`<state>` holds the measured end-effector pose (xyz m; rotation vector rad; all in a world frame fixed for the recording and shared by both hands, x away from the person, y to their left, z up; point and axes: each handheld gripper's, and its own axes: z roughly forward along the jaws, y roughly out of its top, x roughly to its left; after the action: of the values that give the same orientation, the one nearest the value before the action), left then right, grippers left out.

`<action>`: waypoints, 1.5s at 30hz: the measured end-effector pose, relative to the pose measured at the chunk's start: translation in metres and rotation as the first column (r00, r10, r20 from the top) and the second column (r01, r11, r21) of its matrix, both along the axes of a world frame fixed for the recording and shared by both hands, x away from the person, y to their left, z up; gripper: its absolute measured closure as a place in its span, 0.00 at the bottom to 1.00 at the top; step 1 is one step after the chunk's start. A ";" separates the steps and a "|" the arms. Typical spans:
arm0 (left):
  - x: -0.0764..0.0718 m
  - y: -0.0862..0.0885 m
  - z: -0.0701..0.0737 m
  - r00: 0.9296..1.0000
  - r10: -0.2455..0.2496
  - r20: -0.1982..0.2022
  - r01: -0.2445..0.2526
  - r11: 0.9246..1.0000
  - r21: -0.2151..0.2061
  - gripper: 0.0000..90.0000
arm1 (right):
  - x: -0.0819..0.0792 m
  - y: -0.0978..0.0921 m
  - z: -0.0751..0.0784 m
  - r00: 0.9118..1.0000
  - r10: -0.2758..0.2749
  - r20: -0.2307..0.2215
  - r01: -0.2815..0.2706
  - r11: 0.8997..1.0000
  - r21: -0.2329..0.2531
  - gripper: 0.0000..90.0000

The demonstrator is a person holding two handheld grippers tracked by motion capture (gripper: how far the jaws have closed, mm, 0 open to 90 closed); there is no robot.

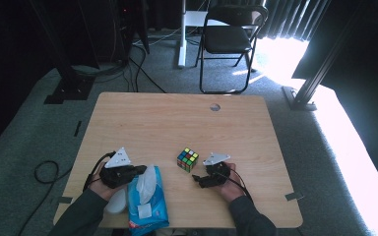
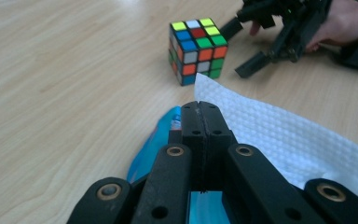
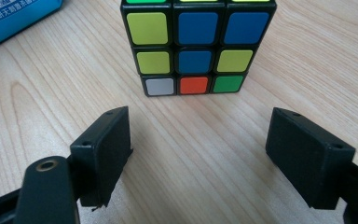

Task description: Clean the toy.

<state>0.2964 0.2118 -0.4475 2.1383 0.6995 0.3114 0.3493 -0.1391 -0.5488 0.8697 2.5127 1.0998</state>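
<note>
L gripper (image 2: 201, 109) sits at the table's near-left edge, jaws fully closed, pads pressed together. White wipe (image 2: 279, 135) runs right alongside the jaws and stands up out of the blue wipes pack (image 1: 147, 206), but can't tell if the sheet is actually pinched between the pads or just lying next to them. Pack lies flat on the wooden table (image 1: 177, 123), just beside the L hand (image 1: 109, 183).

R gripper (image 3: 198, 154) is low over the table, jaws wide open, nothing in them. Rubik's cube (image 3: 198, 46) is straight ahead of it, just beyond the fingertips, not touching. Gap between the jaws looks wider than the cube. Cube rests on the table roughly centre, between the two grippers, closer to the R one. R hand (image 1: 231, 184) rests near the front edge.
</note>
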 end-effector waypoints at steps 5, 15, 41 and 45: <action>0.006 0.005 0.004 1.000 0.030 0.011 -0.029 0.999 -0.017 1.00 | 0.000 0.000 0.000 1.000 0.000 0.000 0.000 1.000 0.000 0.24; 0.025 0.013 0.021 0.996 0.078 0.046 -0.077 0.997 -0.030 1.00 | 0.000 0.000 0.000 1.000 -0.003 0.000 0.003 1.000 0.001 0.24; 0.004 -0.002 0.009 0.999 0.035 -0.007 -0.034 0.998 0.045 0.87 | 0.000 0.000 0.000 1.000 -0.004 0.000 0.004 1.000 0.001 0.24; -0.006 -0.006 0.009 1.000 0.005 -0.027 -0.004 1.000 0.028 0.76 | 0.001 0.000 0.000 1.000 -0.002 0.001 0.002 1.000 0.001 0.24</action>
<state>0.2902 0.2056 -0.4388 2.1715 0.7189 0.2972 0.3498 -0.1388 -0.5489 0.8719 2.5101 1.0999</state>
